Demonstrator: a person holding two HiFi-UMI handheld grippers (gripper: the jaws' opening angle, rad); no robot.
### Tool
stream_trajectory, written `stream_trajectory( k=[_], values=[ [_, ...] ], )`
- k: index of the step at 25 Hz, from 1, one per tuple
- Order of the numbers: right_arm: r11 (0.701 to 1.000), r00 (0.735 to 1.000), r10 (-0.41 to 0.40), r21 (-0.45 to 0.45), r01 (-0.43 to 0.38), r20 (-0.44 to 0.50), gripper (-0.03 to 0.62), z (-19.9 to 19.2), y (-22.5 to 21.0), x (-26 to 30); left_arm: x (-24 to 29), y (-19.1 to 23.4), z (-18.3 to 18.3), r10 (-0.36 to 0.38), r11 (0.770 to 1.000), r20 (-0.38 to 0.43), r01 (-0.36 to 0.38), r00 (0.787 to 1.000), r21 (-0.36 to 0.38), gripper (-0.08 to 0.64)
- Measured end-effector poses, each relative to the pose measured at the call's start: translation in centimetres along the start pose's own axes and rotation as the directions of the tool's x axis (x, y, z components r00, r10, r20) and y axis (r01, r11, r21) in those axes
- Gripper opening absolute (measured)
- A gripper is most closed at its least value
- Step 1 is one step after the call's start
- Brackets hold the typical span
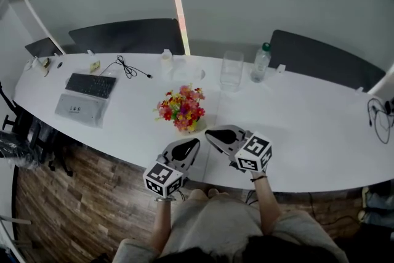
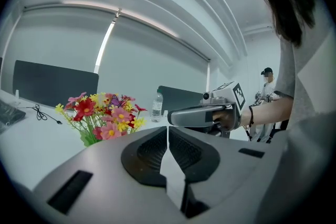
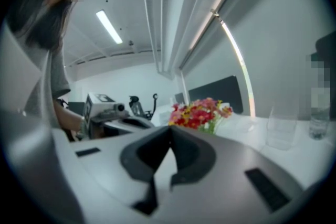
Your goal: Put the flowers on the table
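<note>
A bunch of red, pink and yellow flowers stands on the white table, near its front edge. The same flowers show ahead left in the left gripper view and, as flowers, ahead right in the right gripper view. My left gripper hangs just in front of the flowers, jaws shut and empty. My right gripper sits beside it, a little right of the flowers, also shut with nothing held. Neither gripper touches the flowers. The left gripper and right gripper show closed jaws.
A clear glass and a water bottle stand behind the flowers. A keyboard, a grey box and a cable lie at the left. Dark chairs stand behind the table. Another person stands in the background.
</note>
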State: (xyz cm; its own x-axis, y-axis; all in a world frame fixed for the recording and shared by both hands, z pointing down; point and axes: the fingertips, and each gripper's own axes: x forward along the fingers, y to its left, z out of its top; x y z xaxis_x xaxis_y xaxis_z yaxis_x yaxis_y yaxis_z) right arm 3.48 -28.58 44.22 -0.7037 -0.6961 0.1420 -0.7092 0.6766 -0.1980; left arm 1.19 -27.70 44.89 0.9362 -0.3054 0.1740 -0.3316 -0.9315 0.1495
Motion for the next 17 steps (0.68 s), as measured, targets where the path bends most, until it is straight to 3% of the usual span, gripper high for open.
stream_trajectory(
  k=[17],
  values=[
    [0.999, 0.999, 0.041, -0.005, -0.040, 0.012, 0.023, -0.3, 1.2, -1.1, 0.1, -1.0, 0.4, -0.019, 1.000, 0.001, 0.019, 1.000, 0.018, 0.029]
  ],
)
